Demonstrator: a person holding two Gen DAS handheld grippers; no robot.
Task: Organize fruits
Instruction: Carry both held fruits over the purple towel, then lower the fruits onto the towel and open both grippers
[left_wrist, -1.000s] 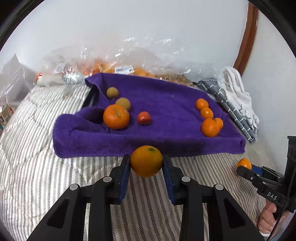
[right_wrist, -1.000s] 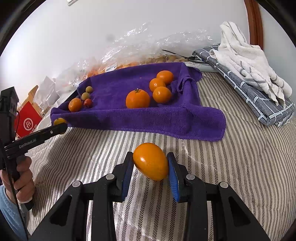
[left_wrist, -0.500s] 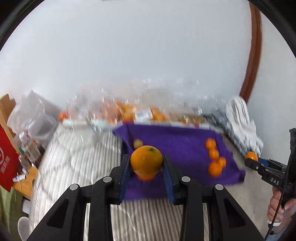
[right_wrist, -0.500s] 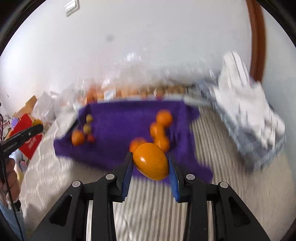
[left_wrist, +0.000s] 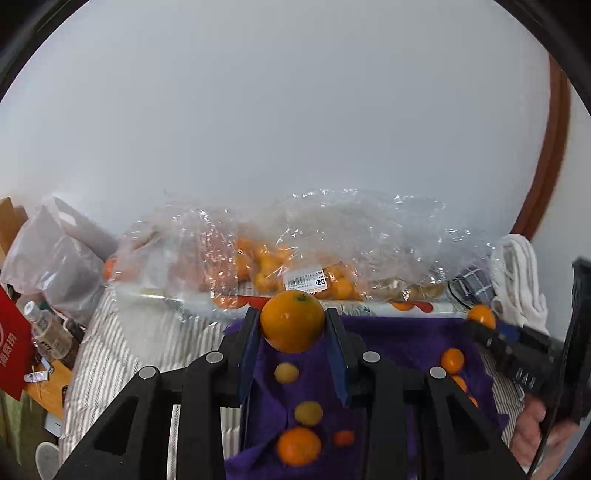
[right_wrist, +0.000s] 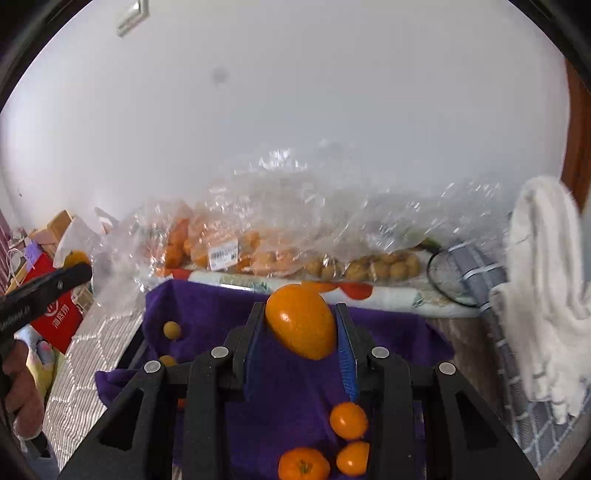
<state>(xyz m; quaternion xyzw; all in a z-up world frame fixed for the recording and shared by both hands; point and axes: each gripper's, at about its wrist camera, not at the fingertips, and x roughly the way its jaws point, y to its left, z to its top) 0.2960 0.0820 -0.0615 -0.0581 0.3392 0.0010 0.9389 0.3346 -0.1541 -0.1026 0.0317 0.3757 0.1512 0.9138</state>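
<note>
My left gripper (left_wrist: 293, 332) is shut on a round orange (left_wrist: 292, 320) and holds it above the purple towel (left_wrist: 399, 339). Below it on the towel lie two small yellow fruits (left_wrist: 286, 372), a larger orange (left_wrist: 298, 445) and a small red one (left_wrist: 343, 438). My right gripper (right_wrist: 301, 334) is shut on an oval orange fruit (right_wrist: 301, 325) above the same towel (right_wrist: 207, 306). Under it lie three orange fruits (right_wrist: 348, 420). The right gripper also shows at the right of the left wrist view (left_wrist: 480, 321), and the left gripper at the left of the right wrist view (right_wrist: 79, 267).
Clear plastic bags of oranges (left_wrist: 273, 266) and small brown fruits (right_wrist: 369, 267) lie behind the towel against the white wall. Folded white and grey cloths (right_wrist: 535, 280) are at the right. A red box (right_wrist: 55, 314) and a white bag (left_wrist: 55, 266) sit at the left, beyond the striped bedding (left_wrist: 110, 354).
Both grippers have risen and moved forward with their fruits, from above the striped bedding in front of the towel to above the towel itself. The bags now look closer.
</note>
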